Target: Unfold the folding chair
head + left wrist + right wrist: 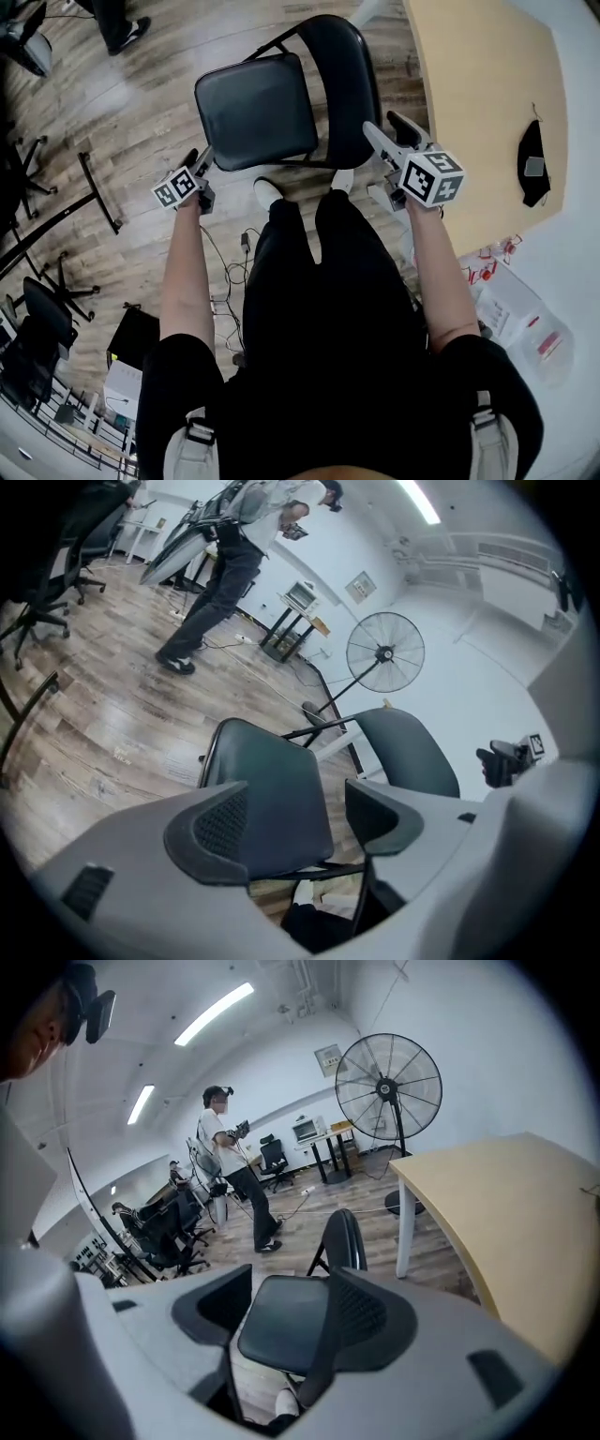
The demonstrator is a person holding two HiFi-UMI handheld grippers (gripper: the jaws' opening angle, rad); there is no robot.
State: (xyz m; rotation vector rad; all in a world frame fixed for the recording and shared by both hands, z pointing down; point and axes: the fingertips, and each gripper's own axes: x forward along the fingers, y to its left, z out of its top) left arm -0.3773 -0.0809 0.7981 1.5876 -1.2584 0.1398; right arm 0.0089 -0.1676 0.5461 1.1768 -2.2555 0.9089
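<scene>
The black folding chair (pixel 258 111) stands opened out on the wood floor, seat flat and backrest (pixel 342 89) upright, just ahead of my feet. My left gripper (pixel 200 161) hovers at the seat's near left corner, clear of it, jaws open and empty. Off the backrest's near side, my right gripper (pixel 389 131) is also open with nothing held. In the left gripper view the seat (pixel 267 799) shows through the gap of the left gripper (pixel 295 822). The right gripper view frames the seat (pixel 281 1321) and backrest (pixel 345 1237) beyond the right gripper (pixel 291 1316).
A light wooden table (pixel 487 94) with a black item (pixel 532 164) stands to the right of the chair. A standing fan (pixel 384 653) is behind it. Another person (pixel 234 1180) stands farther off. Office chairs (pixel 37 319) and floor cables (pixel 234 272) lie to the left.
</scene>
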